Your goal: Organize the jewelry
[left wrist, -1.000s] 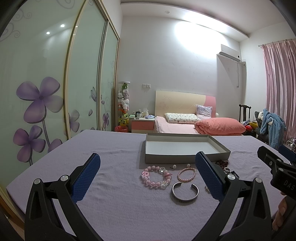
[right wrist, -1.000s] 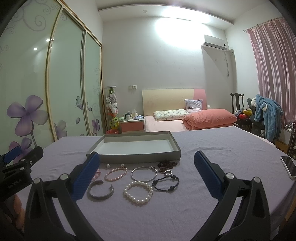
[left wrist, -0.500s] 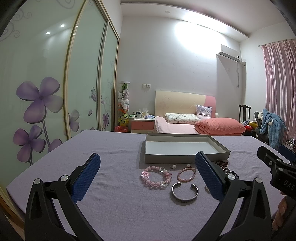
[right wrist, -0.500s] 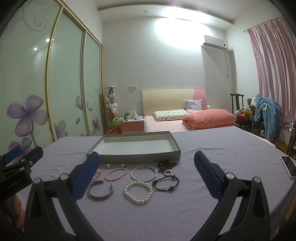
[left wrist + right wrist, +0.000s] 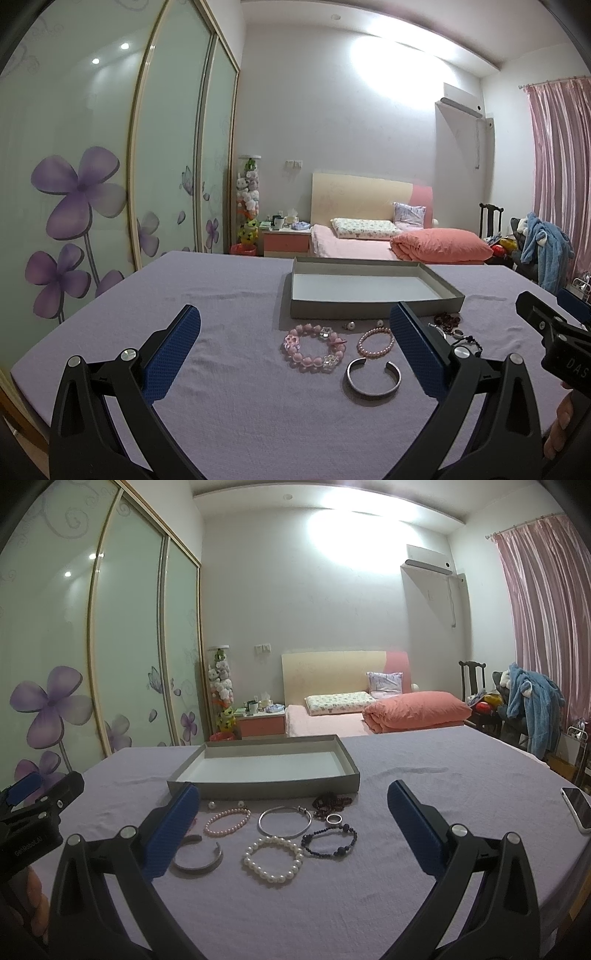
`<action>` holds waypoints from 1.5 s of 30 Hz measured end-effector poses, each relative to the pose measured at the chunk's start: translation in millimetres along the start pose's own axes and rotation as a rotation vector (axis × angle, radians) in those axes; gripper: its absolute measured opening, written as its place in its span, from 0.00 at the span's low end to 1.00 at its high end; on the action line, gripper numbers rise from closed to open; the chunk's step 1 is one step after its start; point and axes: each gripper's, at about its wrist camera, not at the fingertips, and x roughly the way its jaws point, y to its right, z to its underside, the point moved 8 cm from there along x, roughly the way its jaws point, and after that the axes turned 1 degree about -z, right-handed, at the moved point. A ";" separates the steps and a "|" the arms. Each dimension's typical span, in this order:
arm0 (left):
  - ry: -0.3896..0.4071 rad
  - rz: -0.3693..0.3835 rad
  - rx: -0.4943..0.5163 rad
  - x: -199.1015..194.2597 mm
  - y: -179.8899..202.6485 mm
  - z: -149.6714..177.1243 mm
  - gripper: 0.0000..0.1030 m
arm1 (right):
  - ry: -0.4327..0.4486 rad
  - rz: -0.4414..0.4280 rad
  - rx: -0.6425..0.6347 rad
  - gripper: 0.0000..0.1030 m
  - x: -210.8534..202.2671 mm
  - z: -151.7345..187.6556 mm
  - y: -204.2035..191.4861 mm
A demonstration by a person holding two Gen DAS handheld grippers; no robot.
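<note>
- The jewelry lies in a loose cluster on the lilac tablecloth (image 5: 424, 878), just in front of the near wall of the shallow grey tray (image 5: 258, 788), which is empty; nothing has been sorted yet.
- From the left end of the cluster: a pink bead bracelet (image 5: 314, 349), a small pink pearl bracelet (image 5: 226, 821), and nearer the front edge an open silver cuff (image 5: 199, 860).
- Toward the right end: a thin silver bangle (image 5: 284, 821), a white pearl bracelet (image 5: 272, 859), a dark blue bead bracelet (image 5: 330, 843), a small ring (image 5: 334, 818) and a dark red bead strand (image 5: 330, 802) close to the tray wall. Two tiny pearl studs (image 5: 226, 804) sit just before the wall.
- The left gripper (image 5: 295, 354) is spread wide and empty, hovering over the front of the table and facing the pink beads and cuff.
- The right gripper (image 5: 293, 832) is likewise released, holding nothing, facing the bangle and white pearls.
- To do the first pick well, I would choose an outlying piece such as the cuff or white pearls, come down with one finger inside the loop and one outside, pinch a single strand clear of its neighbours, then lift over the tray wall.
- Against the frames from a second ago, nothing has shifted: both grippers and every piece keep their places.
- A phone (image 5: 576, 808) rests near the table's right edge, well apart.
</note>
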 end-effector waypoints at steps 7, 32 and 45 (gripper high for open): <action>-0.122 -0.023 -0.016 24.6 -7.8 15.1 0.98 | -0.208 -0.025 0.045 0.96 40.4 29.3 8.7; -0.388 0.069 0.043 68.9 11.6 47.2 0.98 | -0.573 0.013 -0.046 0.10 103.4 93.2 11.7; -0.621 0.138 0.148 103.1 70.2 85.8 0.98 | -0.555 0.054 0.044 0.10 98.8 92.8 48.8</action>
